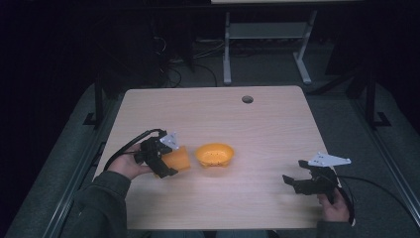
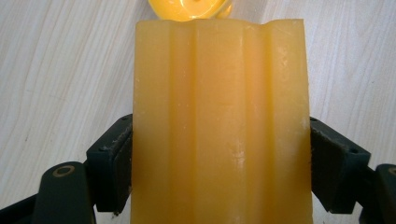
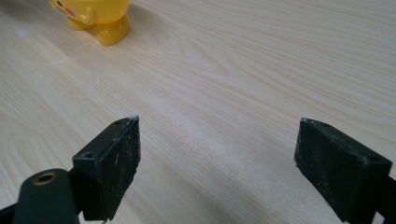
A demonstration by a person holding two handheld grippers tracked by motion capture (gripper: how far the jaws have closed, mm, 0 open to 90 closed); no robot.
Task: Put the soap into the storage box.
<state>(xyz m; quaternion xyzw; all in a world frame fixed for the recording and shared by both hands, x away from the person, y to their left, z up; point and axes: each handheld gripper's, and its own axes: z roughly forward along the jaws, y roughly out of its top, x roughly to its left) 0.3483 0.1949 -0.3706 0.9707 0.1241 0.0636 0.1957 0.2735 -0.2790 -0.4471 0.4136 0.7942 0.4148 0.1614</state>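
A: What has the left gripper [image 1: 166,161] got?

B: An orange block [image 2: 219,126], clamped between both jaws, near the desk's [image 1: 257,124] left edge. A yellow bowl [image 1: 214,154] sits just beside it, toward the middle of the desk.

A: And the right gripper [image 1: 297,182]?

B: Its jaws stand wide apart with nothing between them, over bare wood near the front right corner, well apart from the bowl. A hand [image 1: 334,208] holds it from below.

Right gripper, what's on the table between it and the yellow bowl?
Nothing: in the high view, bare wood table runs from the open right gripper to the yellow bowl. The right gripper view shows the same bare stretch.
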